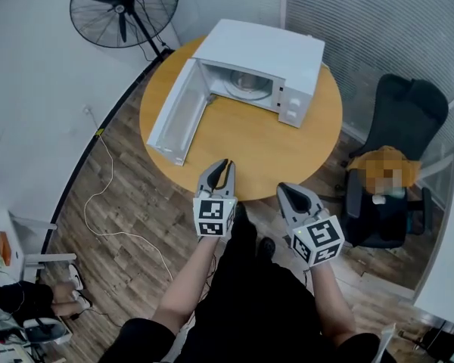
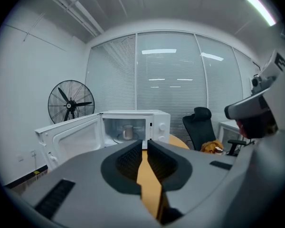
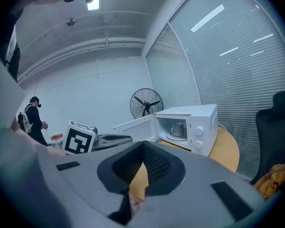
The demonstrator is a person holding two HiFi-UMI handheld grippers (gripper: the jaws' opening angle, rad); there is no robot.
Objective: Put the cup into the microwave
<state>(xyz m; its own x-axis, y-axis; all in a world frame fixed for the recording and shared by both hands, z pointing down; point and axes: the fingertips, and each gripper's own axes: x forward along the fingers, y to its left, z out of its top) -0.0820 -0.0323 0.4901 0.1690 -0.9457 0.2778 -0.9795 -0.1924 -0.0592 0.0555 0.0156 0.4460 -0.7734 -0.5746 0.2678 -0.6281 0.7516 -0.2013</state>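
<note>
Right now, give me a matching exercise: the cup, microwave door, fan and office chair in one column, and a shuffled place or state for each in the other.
Column one:
1. cup
2. microwave door
3. fan
4. office chair

Column two:
A. swung wide open
B. standing on the floor beyond the table
C. inside the microwave
D. black, at the table's right side

Pairs: 1-C, 2-A, 3-B, 4-D
</note>
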